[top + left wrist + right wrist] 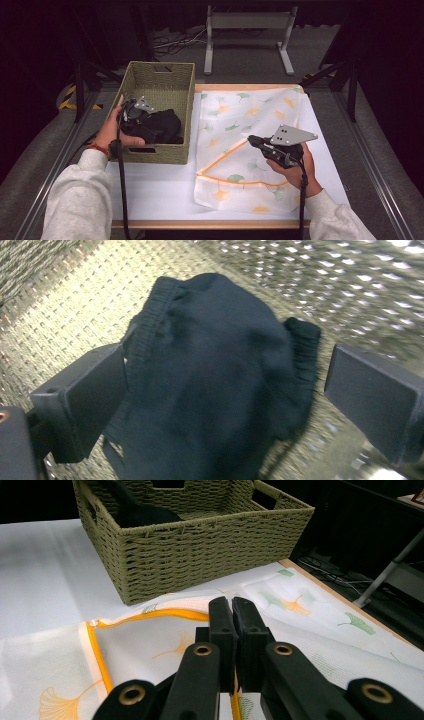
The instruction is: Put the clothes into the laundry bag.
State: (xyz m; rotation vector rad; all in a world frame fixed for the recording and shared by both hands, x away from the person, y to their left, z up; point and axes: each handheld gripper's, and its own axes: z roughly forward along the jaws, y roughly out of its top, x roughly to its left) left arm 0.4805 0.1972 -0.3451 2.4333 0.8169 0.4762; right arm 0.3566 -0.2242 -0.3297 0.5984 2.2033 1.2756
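White bench: left tool gapes around the soft, limp black garment in the basket, best pinched mid-bunch; right tool closed, seemingly empty.

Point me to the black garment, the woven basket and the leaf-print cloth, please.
black garment (215, 375): left gripper view, middle of its dark fabric between the open jaws.
woven basket (159, 76): high view, inner face of its far wall.
leaf-print cloth (260, 117): high view, its flat far half.

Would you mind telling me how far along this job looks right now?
Done: the mesh bag lies flat on the table. In hand: the left gripper, open, straddles the black garment in the basket; the right gripper is shut over the bag. Left: grasping the garment, probably bagging it.
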